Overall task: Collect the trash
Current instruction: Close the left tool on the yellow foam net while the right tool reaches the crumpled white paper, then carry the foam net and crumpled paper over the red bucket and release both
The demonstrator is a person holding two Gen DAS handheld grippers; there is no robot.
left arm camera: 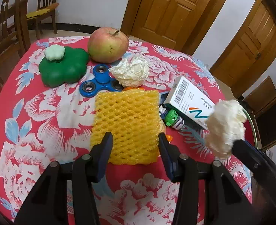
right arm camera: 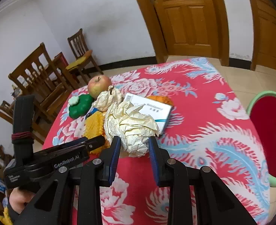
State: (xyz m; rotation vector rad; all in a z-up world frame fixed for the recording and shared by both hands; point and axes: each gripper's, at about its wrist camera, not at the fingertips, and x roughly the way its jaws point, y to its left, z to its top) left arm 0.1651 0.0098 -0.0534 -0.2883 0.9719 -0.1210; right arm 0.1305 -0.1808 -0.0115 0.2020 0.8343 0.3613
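Note:
A yellow foam fruit net [left arm camera: 126, 123] lies flat on the red floral tablecloth [left arm camera: 44, 112]. My left gripper [left arm camera: 135, 140] is open, its fingers either side of the net's near part. My right gripper [right arm camera: 133, 144] is shut on a crumpled cream paper ball [right arm camera: 134, 129], held above the table; the ball shows in the left wrist view [left arm camera: 225, 127] at the right. A second crumpled paper ball [left arm camera: 130, 70] lies behind the net, next to an apple [left arm camera: 108, 44]. A medicine box [left arm camera: 188, 101] lies to the right.
A green clover-shaped case [left arm camera: 63, 67], a blue fidget spinner [left arm camera: 100, 81] and a small green toy figure [left arm camera: 172, 119] lie on the table. A green-rimmed red bin [right arm camera: 269, 136] stands past the table's right edge. Wooden chairs [right arm camera: 42, 80] and doors [right arm camera: 188, 18] stand behind.

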